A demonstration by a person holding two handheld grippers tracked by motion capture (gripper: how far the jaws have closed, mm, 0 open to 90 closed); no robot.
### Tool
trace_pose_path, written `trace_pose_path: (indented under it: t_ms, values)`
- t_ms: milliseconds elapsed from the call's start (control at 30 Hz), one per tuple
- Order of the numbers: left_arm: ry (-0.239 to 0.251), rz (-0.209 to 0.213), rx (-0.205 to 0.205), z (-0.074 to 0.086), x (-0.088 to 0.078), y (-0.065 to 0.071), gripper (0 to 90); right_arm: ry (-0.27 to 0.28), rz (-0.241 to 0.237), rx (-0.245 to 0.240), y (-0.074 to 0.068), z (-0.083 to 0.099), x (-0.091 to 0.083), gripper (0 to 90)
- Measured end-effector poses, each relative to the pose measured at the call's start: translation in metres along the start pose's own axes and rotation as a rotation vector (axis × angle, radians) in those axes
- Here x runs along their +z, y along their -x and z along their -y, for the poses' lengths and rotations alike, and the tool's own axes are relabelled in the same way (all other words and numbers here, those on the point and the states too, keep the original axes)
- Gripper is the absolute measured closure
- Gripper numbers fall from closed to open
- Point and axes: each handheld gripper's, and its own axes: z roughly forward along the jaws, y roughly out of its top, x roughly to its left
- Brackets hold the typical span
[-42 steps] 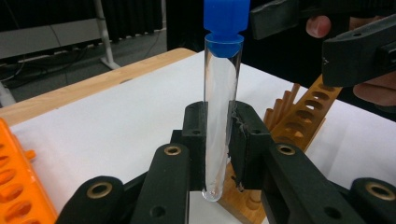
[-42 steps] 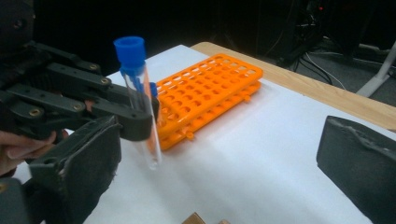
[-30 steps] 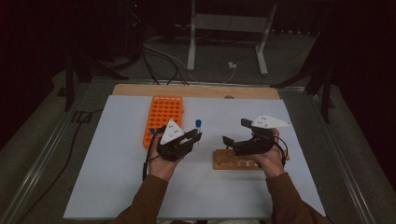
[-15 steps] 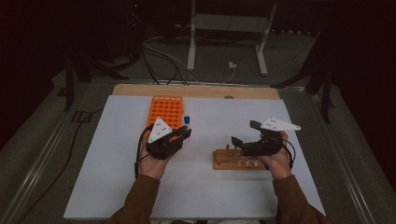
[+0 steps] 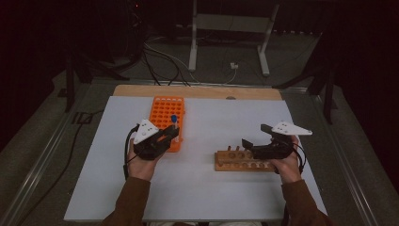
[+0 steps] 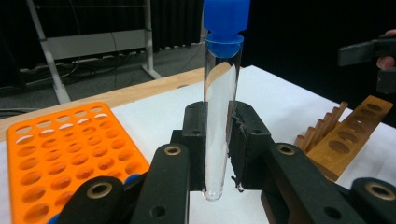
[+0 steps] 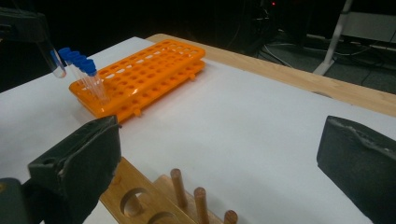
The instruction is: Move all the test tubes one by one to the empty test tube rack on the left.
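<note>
A clear test tube [image 6: 218, 116] with a blue cap [image 6: 226, 18] stands upright between the pads of my left gripper [image 6: 218, 140], which is shut on it. In the high view the left gripper [image 5: 170, 134] holds the tube [image 5: 173, 120] over the near right corner of the orange tube rack [image 5: 162, 110]. My right gripper [image 5: 256, 136] hovers over the wooden peg rack [image 5: 235, 161], jaws wide apart and nothing between them. In the right gripper view [image 7: 219, 154] the wooden rack [image 7: 187, 196] lies just below the jaws.
The orange rack [image 7: 144, 74] carries several blue-capped tubes [image 7: 81, 65] at its near end. A white mat [image 5: 207, 188] covers the table, with a wooden strip [image 5: 197, 92] along the far edge. Beyond it are cables and a stand's legs [image 5: 193, 52] on the floor.
My left gripper has carried the tube leftward, from the mat's middle to the orange rack's corner. The right gripper has drifted right and a little lower over the wooden rack.
</note>
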Motion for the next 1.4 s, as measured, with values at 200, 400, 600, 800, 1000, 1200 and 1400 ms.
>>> trace_pose_path:
  t_ms: [200,400,600,800,1000,1200,1400]
  values:
    - [0.013,-0.031,-0.014,0.002,-0.012,-0.01,78.3,0.009,0.01,0.01,0.005,0.006,-0.006,0.0]
    - [0.025,-0.066,-0.029,0.005,-0.023,-0.02,78.3,0.012,0.022,0.02,0.011,0.012,-0.013,0.0]
    - [0.034,-0.106,-0.041,0.008,-0.034,-0.031,78.3,0.018,0.03,0.029,0.014,0.017,-0.017,0.0]
    - [0.028,-0.153,-0.041,0.013,-0.039,-0.039,78.3,0.017,0.037,0.038,0.017,0.022,-0.02,0.0]
    - [0.016,-0.186,-0.058,0.023,-0.036,-0.046,78.2,0.023,0.044,0.043,0.019,0.023,-0.023,0.0]
    - [0.008,-0.207,-0.064,0.032,-0.032,-0.053,78.2,0.023,0.047,0.048,0.02,0.025,-0.025,0.0]
    - [-0.004,-0.221,-0.067,0.04,-0.027,-0.057,78.1,0.023,0.048,0.049,0.021,0.026,-0.025,0.0]
